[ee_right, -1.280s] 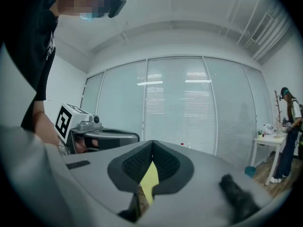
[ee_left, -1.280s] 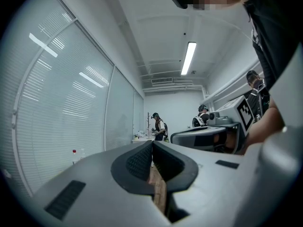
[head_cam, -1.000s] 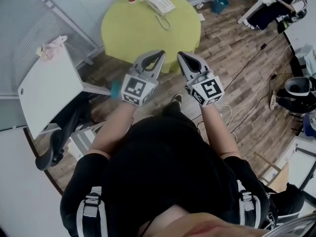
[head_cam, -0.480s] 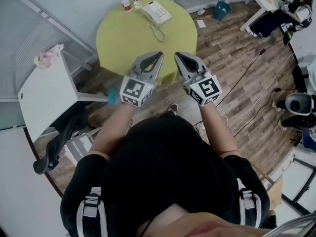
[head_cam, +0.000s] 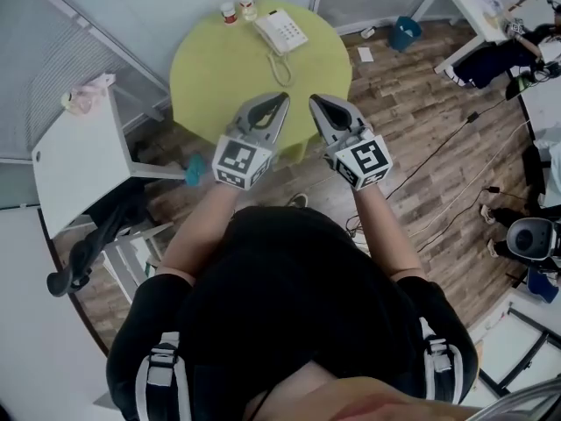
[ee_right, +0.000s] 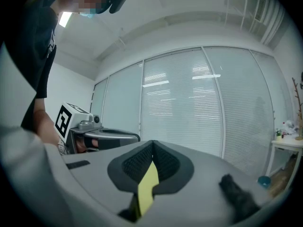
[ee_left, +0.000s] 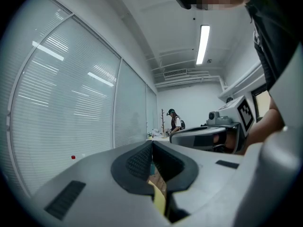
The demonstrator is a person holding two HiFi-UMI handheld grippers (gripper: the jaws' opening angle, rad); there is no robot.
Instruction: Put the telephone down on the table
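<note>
**Q:** Entry one, the task's thing?
**A:** Telephone. White desk model. It stands on the far side of the round yellow-green counter, close to the wall. Its cord loops over the counter top toward the person. Neither gripper touches it, and both are well apart from it.

**Q:** What else is on that counter?
**A:** Two small bottles, upright at the far edge, just left of the telephone. One is red-capped. The other is pale.

**Q:** Left gripper?
**A:** Left gripper. In the head view its tips show against the counter's near part. The fingers are clenched tip to tip with nothing between them. A sliver of yellow counter shows through the gap behind the tips. The marker cube faces up toward the head camera.

**Q:** Right gripper?
**A:** Right gripper. It is held just beside the left one, with the tips near each other but apart. The fingers are pressed together in the same way and grasp nothing. The same yellow shows behind them.

**Q:** Surroundings?
**A:** A second counter, white and rectangular, stands at the left, with a pink cloth at its far corner. The wood floor runs under everything. A blue bin stands beyond the round counter to the right.
</note>
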